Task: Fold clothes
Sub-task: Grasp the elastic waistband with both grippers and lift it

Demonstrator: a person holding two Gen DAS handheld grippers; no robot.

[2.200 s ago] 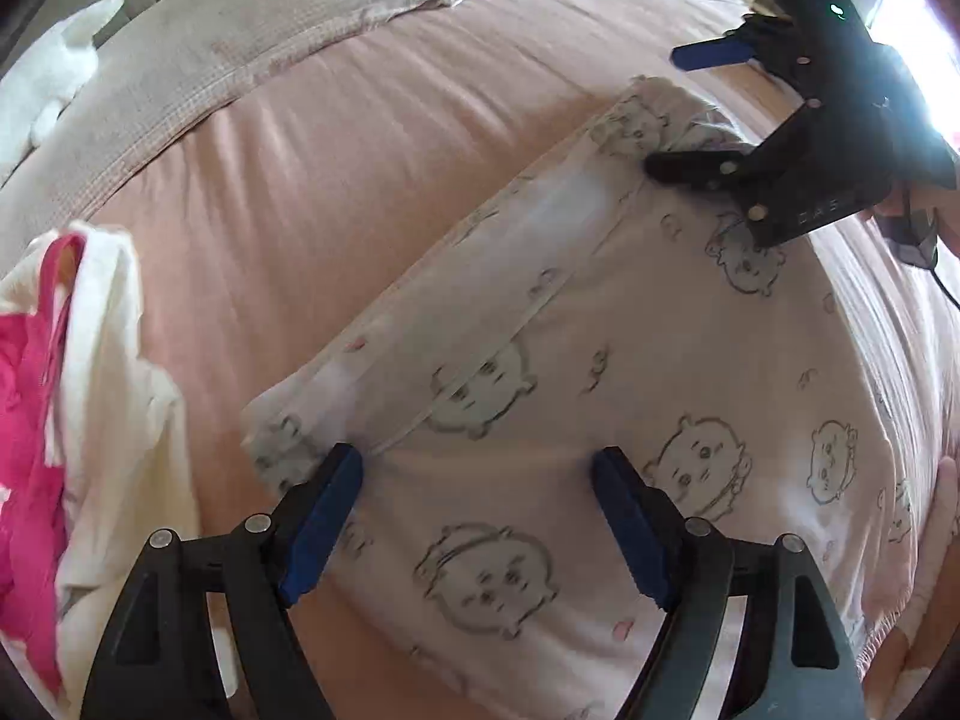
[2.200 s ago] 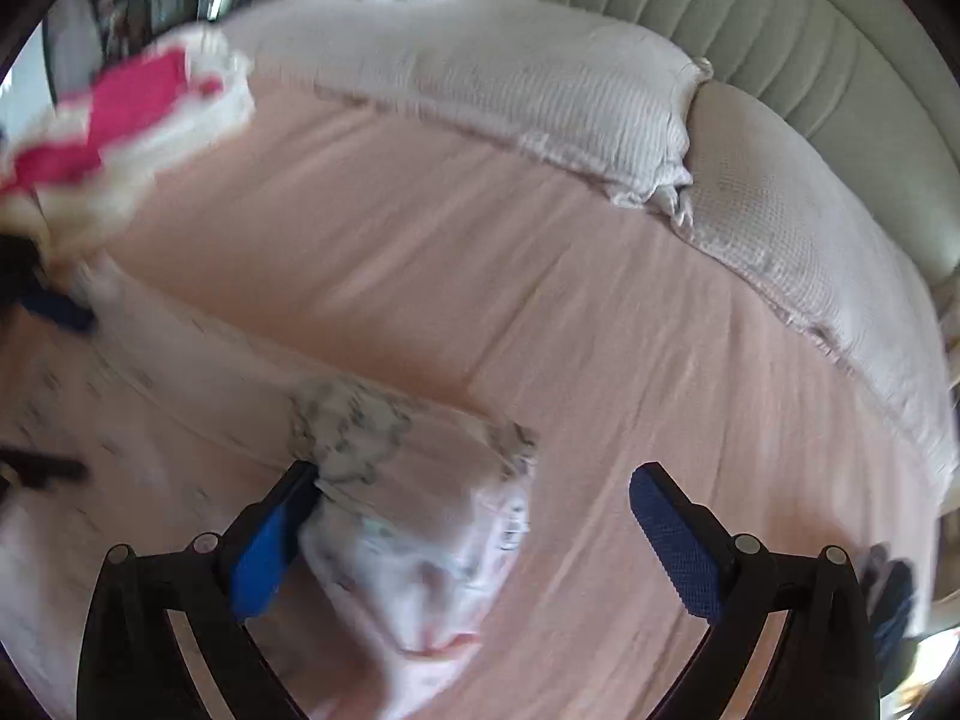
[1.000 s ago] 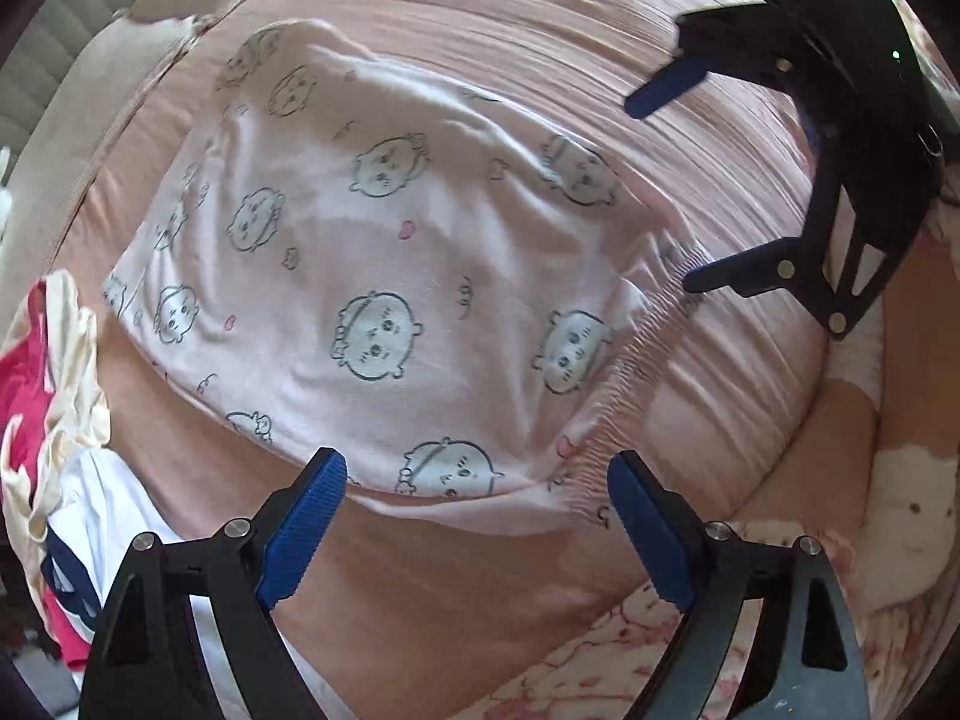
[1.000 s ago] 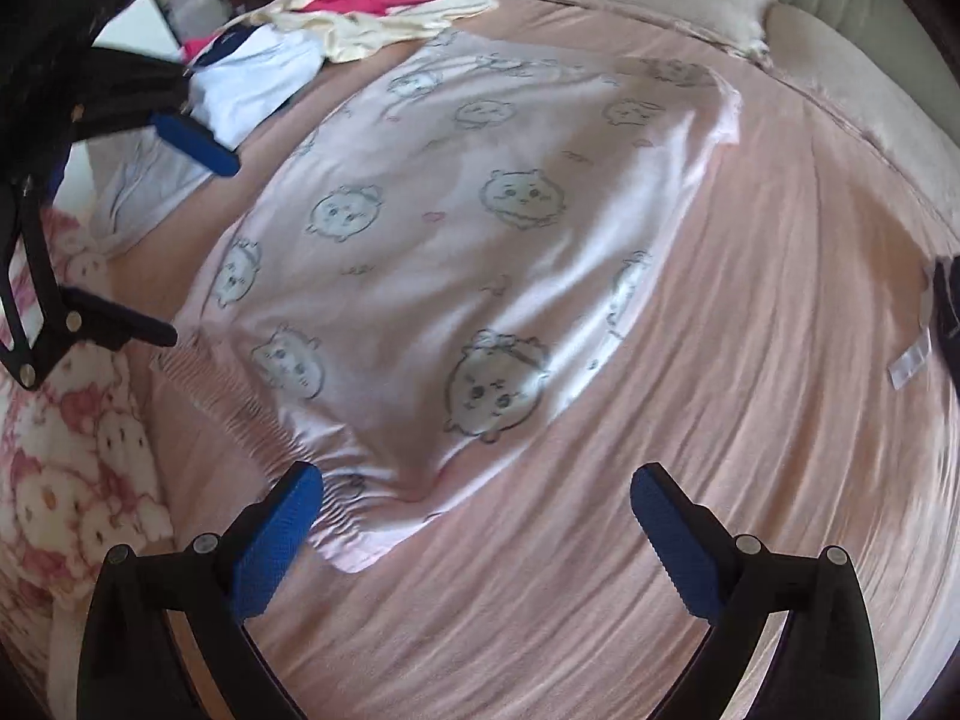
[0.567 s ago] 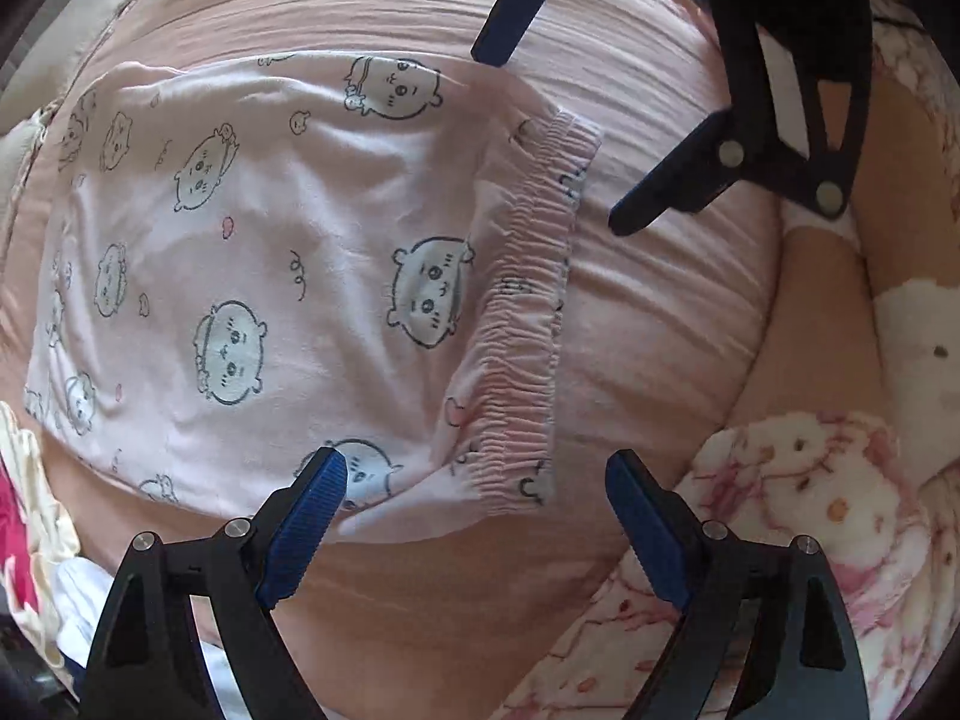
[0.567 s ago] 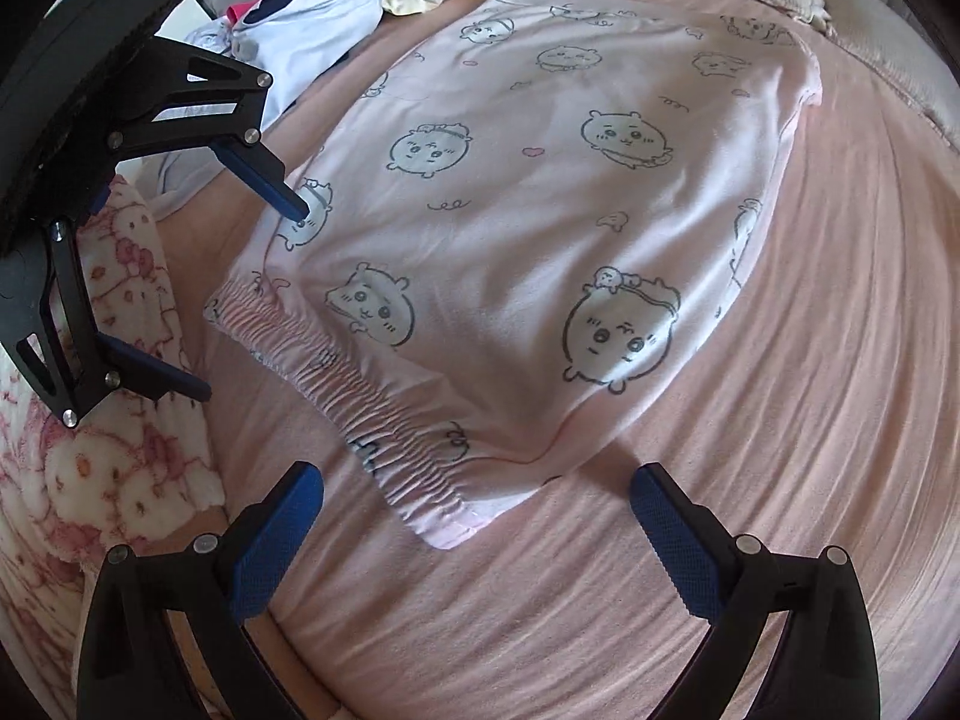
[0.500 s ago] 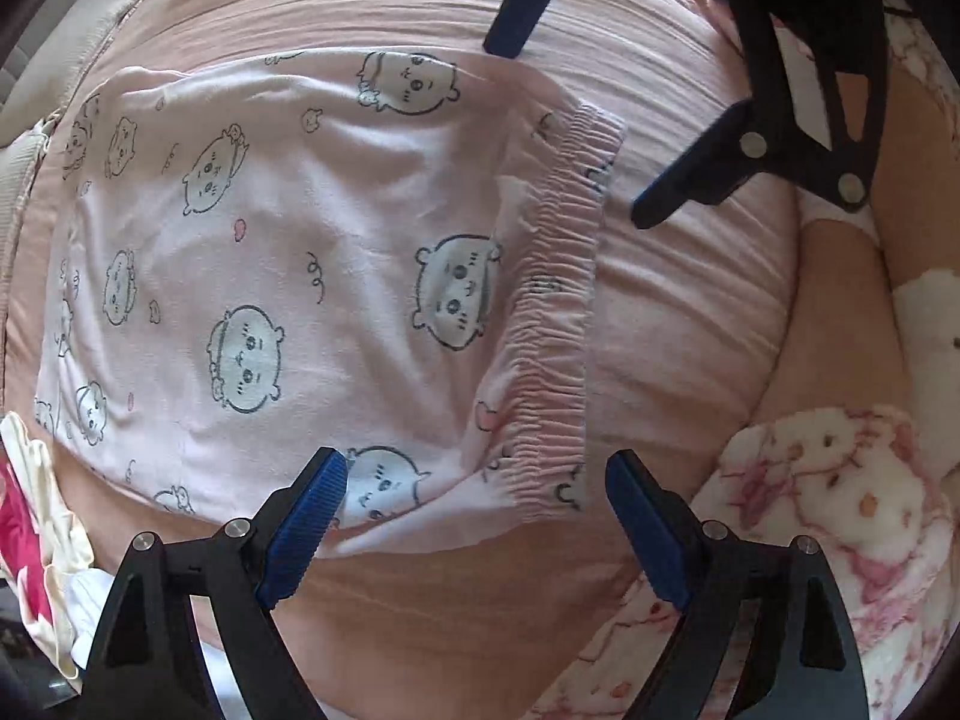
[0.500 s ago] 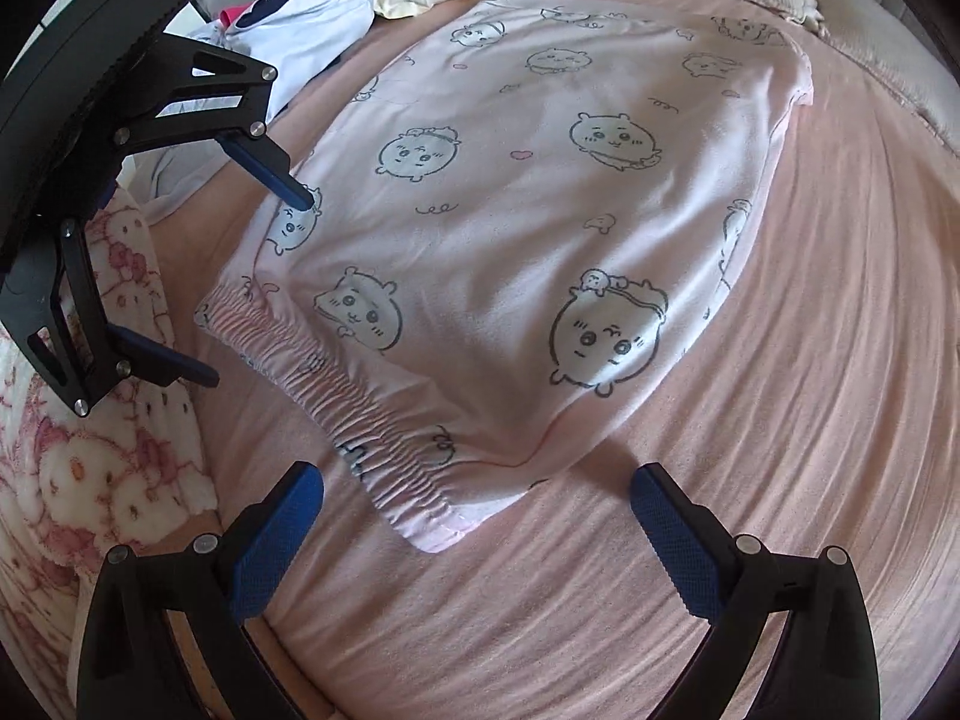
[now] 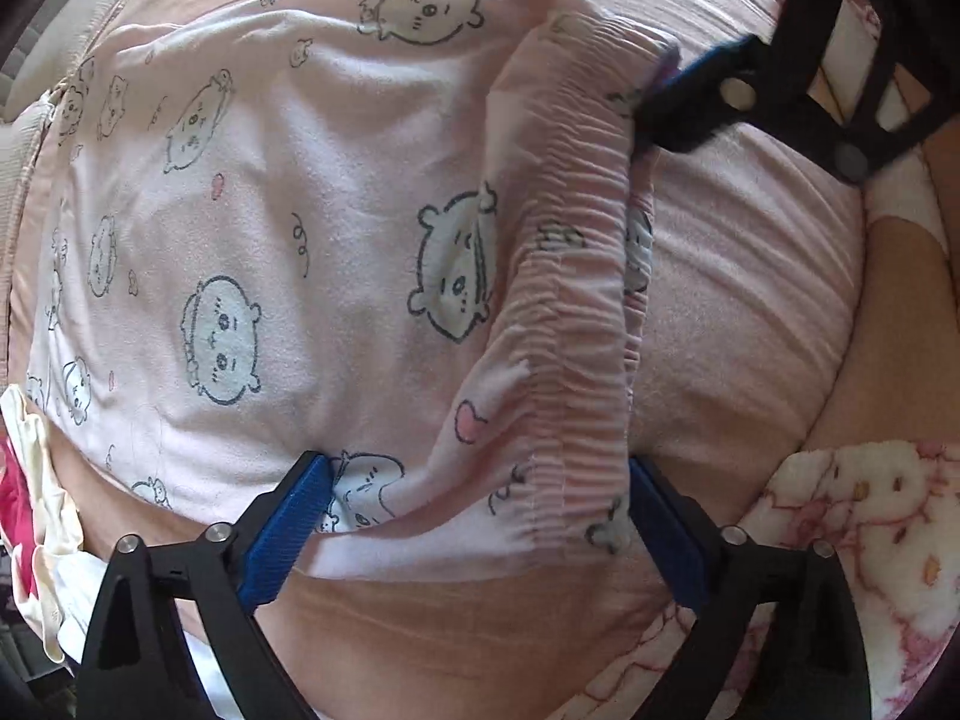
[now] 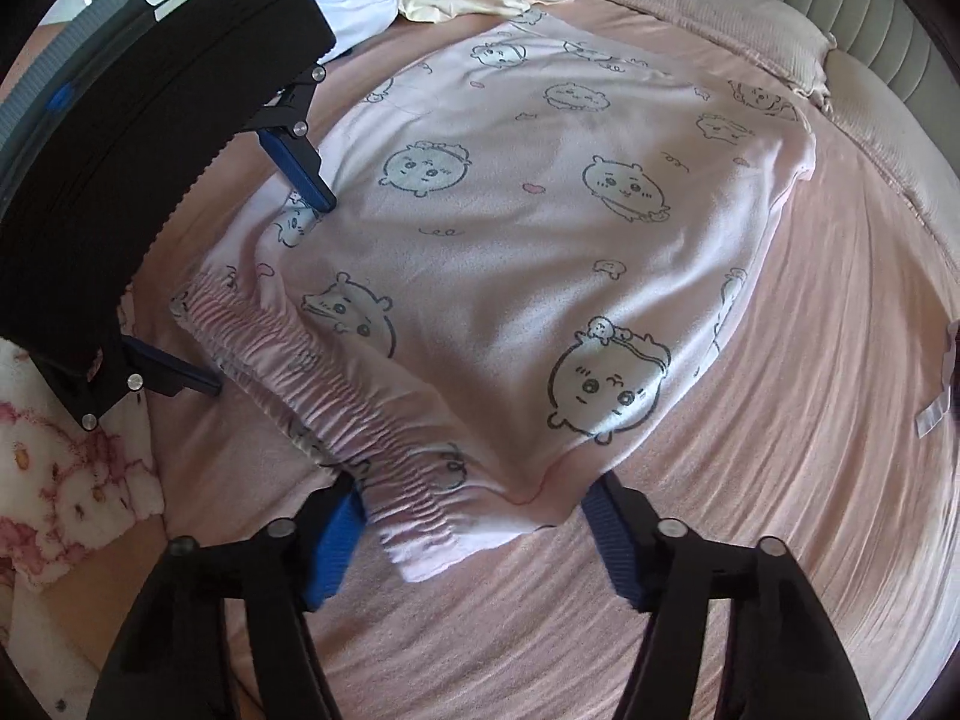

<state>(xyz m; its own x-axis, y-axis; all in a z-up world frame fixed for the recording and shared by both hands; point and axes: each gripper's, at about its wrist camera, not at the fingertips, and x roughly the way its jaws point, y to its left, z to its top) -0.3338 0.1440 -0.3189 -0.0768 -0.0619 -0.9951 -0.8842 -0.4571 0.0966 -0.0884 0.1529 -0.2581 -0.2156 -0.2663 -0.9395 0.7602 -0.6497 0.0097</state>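
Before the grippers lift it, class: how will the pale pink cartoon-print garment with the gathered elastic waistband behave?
The pale pink cartoon-print garment will probably flop and drape, since it already buckles where the closing left gripper and right gripper straddle its waistband. It looks thin, so likely light. The gathered elastic should give grip.

A pink bedsheet (image 10: 780,480) covers the bed, ridged with fine creases. Beige pillows (image 10: 720,6) line a padded, channelled headboard (image 10: 870,18) along the far edge. A fleecy white blanket with pink cartoon print (image 9: 870,516) lies bunched at the near side, and a small white tag (image 10: 933,414) rests on the sheet.
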